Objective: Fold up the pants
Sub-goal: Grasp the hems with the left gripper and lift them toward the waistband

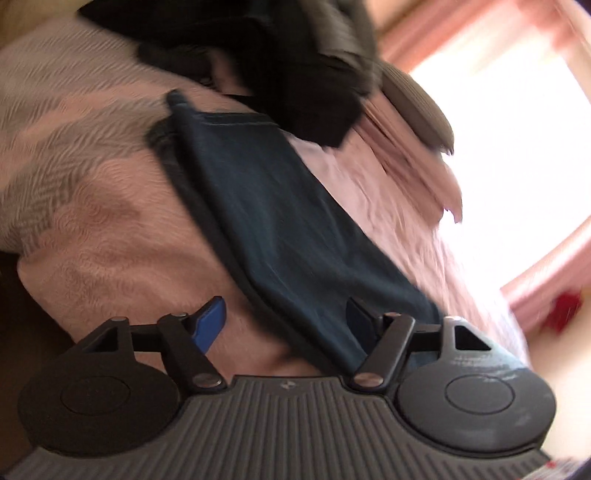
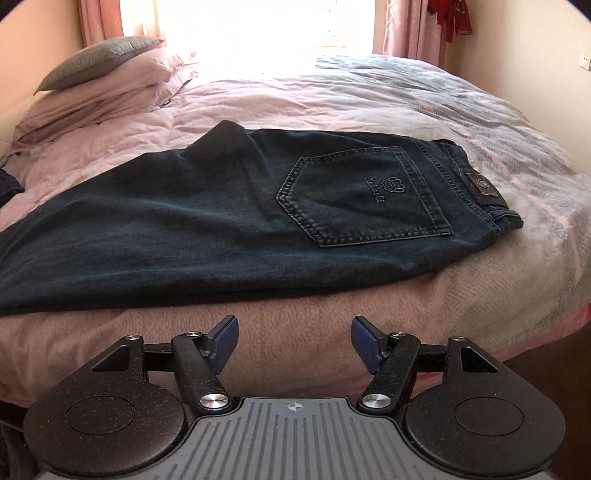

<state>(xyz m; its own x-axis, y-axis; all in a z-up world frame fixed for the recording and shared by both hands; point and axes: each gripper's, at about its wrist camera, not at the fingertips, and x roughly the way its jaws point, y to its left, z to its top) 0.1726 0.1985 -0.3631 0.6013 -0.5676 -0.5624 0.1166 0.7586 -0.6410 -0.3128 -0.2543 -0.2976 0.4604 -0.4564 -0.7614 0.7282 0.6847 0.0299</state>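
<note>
The dark jeans (image 2: 236,214) lie flat across the pink bedspread (image 2: 295,325), back pocket up, waistband to the right. Stacked pillows (image 2: 110,77) sit at the head, well apart. Right gripper (image 2: 293,341): jaws apart, empty. Left gripper (image 1: 286,325): jaws apart over a trouser leg, contact unclear; view blurred, dark clothing (image 1: 258,55) beyond indistinct.

**Bedroom in a home**

A bed (image 2: 332,110) filling most of the right wrist frame, under a rumpled pink cover. At upper left, stacked pink pillows (image 2: 107,88) topped by a grey cushion (image 2: 96,62). At top centre, a bright window (image 2: 258,26) flanked by pink curtains (image 2: 402,29). Upper right: a wall socket (image 2: 585,59) and something red (image 2: 456,18) hanging.
</note>
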